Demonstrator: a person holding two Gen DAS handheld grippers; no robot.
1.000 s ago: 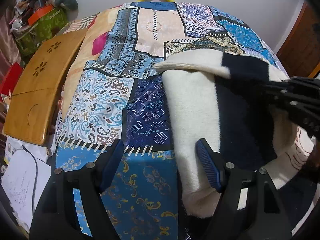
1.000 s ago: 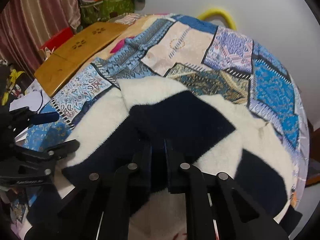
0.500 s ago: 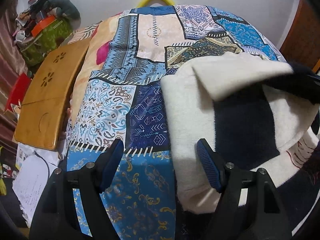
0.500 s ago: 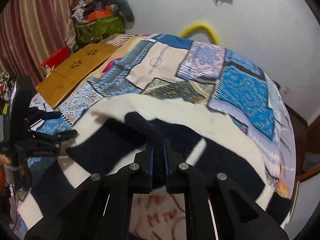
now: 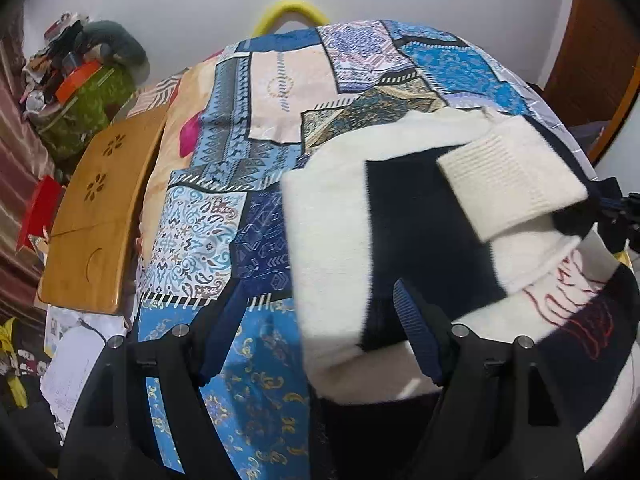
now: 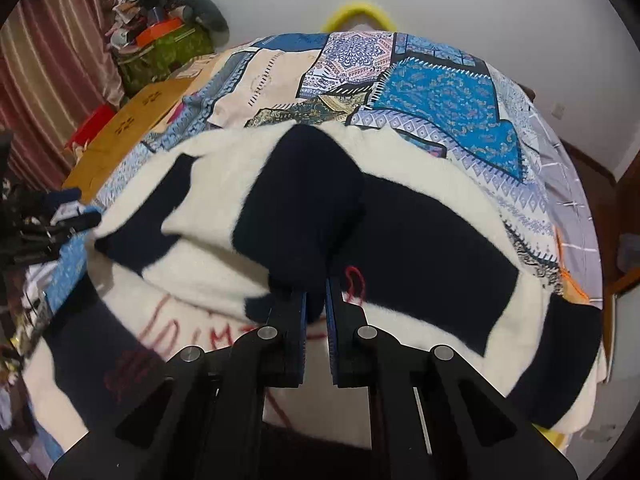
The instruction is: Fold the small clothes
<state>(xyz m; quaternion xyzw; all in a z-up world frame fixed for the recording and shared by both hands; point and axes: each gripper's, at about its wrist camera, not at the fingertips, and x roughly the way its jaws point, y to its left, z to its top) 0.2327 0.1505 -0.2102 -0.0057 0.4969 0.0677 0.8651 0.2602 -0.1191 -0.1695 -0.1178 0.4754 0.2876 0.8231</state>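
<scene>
A cream and navy knit sweater (image 5: 328,220) with red stitching lies on the patchwork bed sheet (image 5: 276,92). My right gripper (image 6: 318,308) is shut on a navy fold of the sweater (image 6: 304,208) and holds it lifted over the body. In the left wrist view the sleeve's ribbed cream cuff (image 5: 512,176) stretches across the navy band toward the right gripper (image 5: 624,208) at the picture's edge. My left gripper (image 5: 320,336) hovers open above the sweater's left edge; its right finger is over the knit, its left finger over the sheet. It grips nothing.
A wooden lap table (image 5: 92,208) leans at the bed's left side, with a green bag (image 5: 84,104) of clutter behind it and papers (image 5: 76,364) on the floor. A yellow hoop (image 5: 288,8) stands at the far wall. A wooden door (image 5: 592,40) is at right.
The right gripper has carried the sleeve to the right across the sweater, so the cuff now lies over the navy band. The left gripper has risen and drawn back, still open.
</scene>
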